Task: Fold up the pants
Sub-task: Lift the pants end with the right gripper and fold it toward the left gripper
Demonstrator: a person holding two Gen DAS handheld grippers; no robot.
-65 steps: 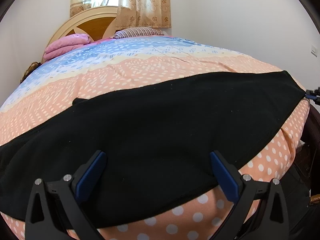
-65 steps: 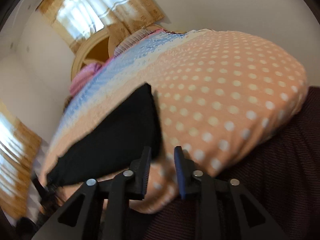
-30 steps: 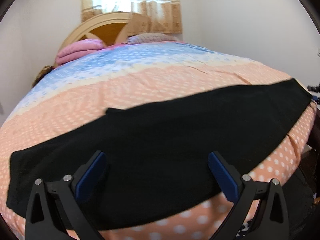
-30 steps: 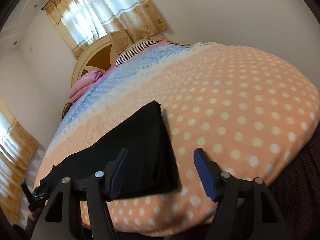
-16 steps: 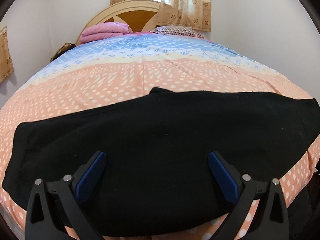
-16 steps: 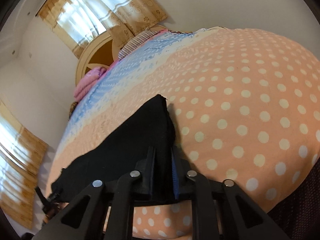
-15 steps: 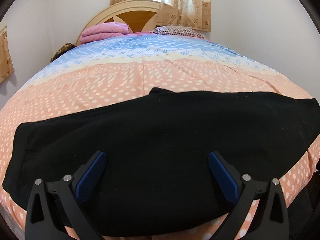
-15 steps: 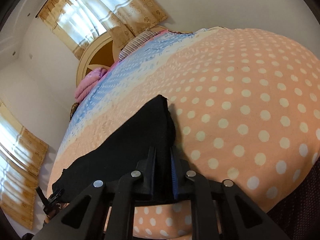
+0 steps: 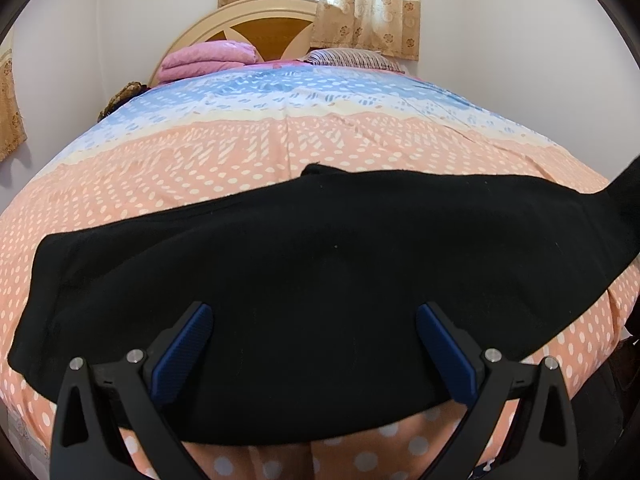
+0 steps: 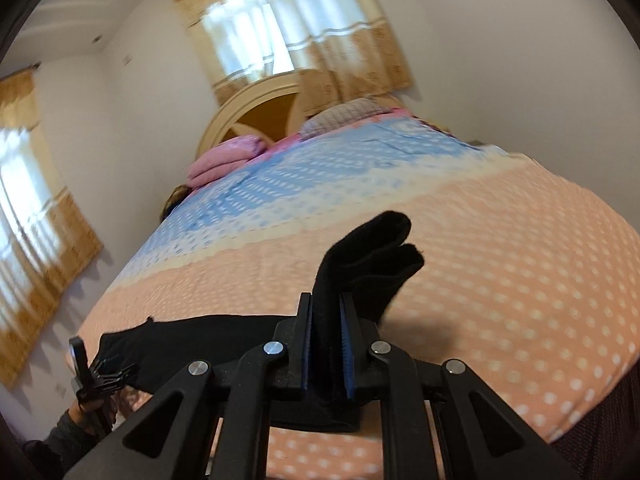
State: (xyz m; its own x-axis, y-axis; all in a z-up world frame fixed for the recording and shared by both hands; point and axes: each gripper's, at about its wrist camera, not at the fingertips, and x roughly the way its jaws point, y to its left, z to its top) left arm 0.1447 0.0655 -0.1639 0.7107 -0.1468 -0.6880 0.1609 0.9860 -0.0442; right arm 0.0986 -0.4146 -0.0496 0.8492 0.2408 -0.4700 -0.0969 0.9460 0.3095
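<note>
Black pants [image 9: 304,280] lie stretched across the near end of the bed, over a peach dotted cover [image 9: 240,160]. My left gripper [image 9: 314,322] hangs open just above the middle of the pants, its blue pads [image 9: 184,344] wide apart with nothing between them. In the right wrist view my right gripper [image 10: 327,316] is shut on the right end of the pants [image 10: 360,264], which it holds lifted off the cover; the loose tip flops over above the fingers. That raised end rises at the right edge of the left wrist view as black cloth [image 9: 628,188].
A folded pink blanket [image 9: 208,58] and a striped pillow [image 9: 352,58] lie at the wooden headboard [image 9: 256,20]. Curtained windows are behind and to the left. A person's hand [image 10: 86,408] holds the left gripper at the far left. White walls close in both sides.
My right gripper closed on the pants' right end and lifted it up off the bed. The left gripper drifted slightly, still open over the pants.
</note>
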